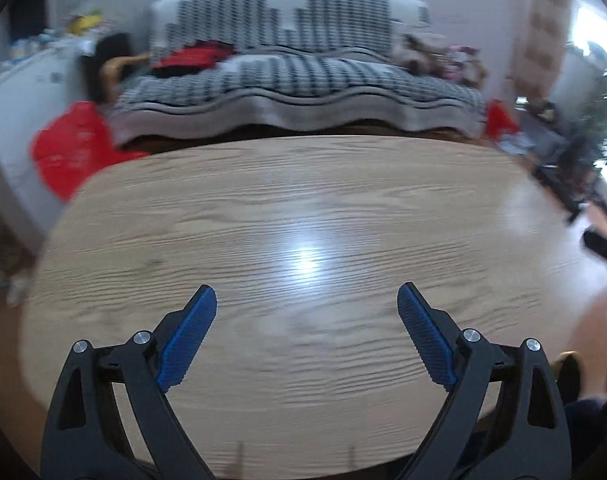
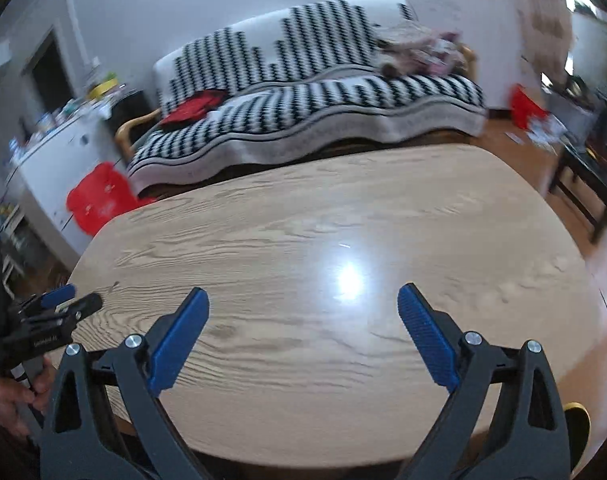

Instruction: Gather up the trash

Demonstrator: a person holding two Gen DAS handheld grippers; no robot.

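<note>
Pale wood grain is basically all either camera sees right now: the light oak-look oval surface (image 1: 303, 208) fills both views and has nothing lying on it that I can make out, just a bright glare spot. The left tongs (image 1: 307, 292) hang over the near edge with their blue ribbed pads spread wide and nothing between them, and the right tongs (image 2: 303, 294) are the same, gaping apart and empty over their side of the wood. In the right wrist view you can also catch the left tool off at the lower left with the person's hand (image 2: 7, 400) wrapped on its handle. So where's the trash? Honestly no obvious piece shows on the wood; the only candidates I'd guess at are off it: a crumpled red plastic bag (image 2: 99, 200) on the floor just past the far left corner, beside the white cabinet (image 2: 63, 152), and some scattered bits near another red thing (image 2: 525, 106) on the floor at the far right (too blurry to call). Behind it all sits the black-and-white patterned sofa (image 2: 303, 96). My read is this is the searching or in-between step, nothing grabbed yet. The next move probably calls for swinging a tool toward whichever piece of litter is the target, getting the pads either side of it, then squeezing.
</note>
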